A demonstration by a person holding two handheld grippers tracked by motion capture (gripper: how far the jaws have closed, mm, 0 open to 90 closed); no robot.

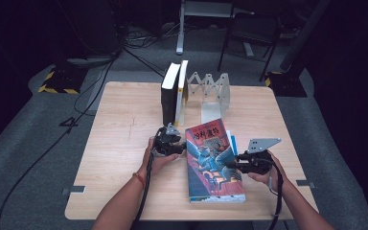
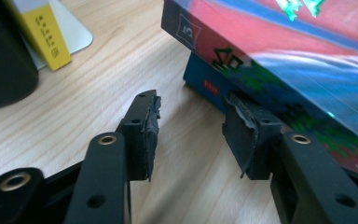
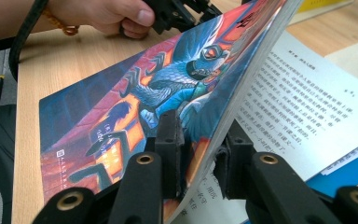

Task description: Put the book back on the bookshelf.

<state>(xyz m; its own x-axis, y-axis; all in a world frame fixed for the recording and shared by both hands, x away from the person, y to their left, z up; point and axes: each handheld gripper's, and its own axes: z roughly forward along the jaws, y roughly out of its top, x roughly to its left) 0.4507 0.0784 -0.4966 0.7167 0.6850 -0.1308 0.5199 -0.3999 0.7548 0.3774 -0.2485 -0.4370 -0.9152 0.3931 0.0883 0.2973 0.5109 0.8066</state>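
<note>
The colourful book [image 1: 213,160] lay near the right on the table [image 1: 120,143], its cover pinched and lifted by the right tool [image 1: 238,164]; the left tool [image 1: 178,146] waited apart beside its spine; standing it by the far books [image 1: 174,93] was left.

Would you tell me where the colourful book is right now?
In the high view, the colourful book lies on the table's near right part, between the left gripper and right gripper, which clamps its open edge.

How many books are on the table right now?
4: two standing upright at the bookend, a black book and a white book; a colourful book gripped at its edge, lying on a blue book. More may be hidden.
</note>
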